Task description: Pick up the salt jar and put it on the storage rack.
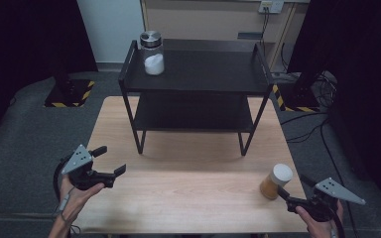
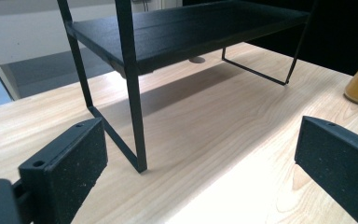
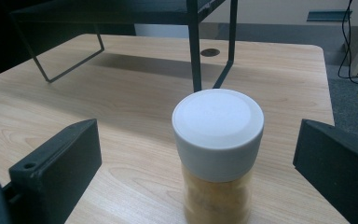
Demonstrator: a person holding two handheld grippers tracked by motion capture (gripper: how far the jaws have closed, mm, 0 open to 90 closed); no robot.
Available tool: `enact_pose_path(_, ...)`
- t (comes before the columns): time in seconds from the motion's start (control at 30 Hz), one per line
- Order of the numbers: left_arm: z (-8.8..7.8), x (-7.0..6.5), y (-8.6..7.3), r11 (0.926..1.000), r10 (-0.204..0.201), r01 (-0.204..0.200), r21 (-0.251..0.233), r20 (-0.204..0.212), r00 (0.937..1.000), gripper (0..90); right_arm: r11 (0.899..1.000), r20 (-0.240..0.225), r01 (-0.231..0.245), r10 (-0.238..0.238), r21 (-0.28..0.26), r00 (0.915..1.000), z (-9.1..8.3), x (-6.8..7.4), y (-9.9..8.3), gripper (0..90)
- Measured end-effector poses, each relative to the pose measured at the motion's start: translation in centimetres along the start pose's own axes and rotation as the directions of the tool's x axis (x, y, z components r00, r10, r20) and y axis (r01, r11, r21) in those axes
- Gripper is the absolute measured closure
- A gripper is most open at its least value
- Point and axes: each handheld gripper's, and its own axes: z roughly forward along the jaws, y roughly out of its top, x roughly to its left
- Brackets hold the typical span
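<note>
Plainly, no writing shows on white-capped jar (image 3: 217,154).

wooden table (image 1: 188,168): black rack (image 1: 194,87), orange jar (image 1: 276,181)

Matt black metal rack (image 1: 198,72), pale wood-grain table (image 1: 188,183), jar (image 3: 216,186) w/ smooth white plastic lid (image 3: 217,123).
</note>
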Motion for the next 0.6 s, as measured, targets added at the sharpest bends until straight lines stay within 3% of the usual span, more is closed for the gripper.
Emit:
enact_pose_path(0.2, -0.5, -0.3, -0.7, 0.9998, -0.013, 0.013, -0.014, -0.014, 0.9998, 1.1, 1.000, 0.003, -0.008, 0.008, 0.003, 1.0000, 0.0, -0.1, -0.1, 1.3)
enact_pose_path(0.33, -0.5, -0.2, -1.0, 0.9999, -0.009, 0.009, -0.010, 0.006, 0.9999, 0.8, 1.000, -0.002, 0.005, -0.004, 0.007, 1.0000, 0.1, 0.0, -0.1, 1.3)
enact_pose_path(0.43, -0.4, 0.2, -1.6, 0.9991, -0.022, 0.023, -0.036, 0.035, 0.9992, 0.6, 1.000, -0.005, 0.008, -0.008, 0.007, 1.0000, 0.2, -0.1, -0.1, 1.3)
enact_pose_path(0.6, -0.5, 0.5, -2.0, 0.9982, -0.009, 0.012, -0.059, 0.062, 0.9980, 0.7, 1.000, -0.006, 0.011, -0.011, 0.007, 0.9999, 0.1, -0.1, -0.1, 1.3)
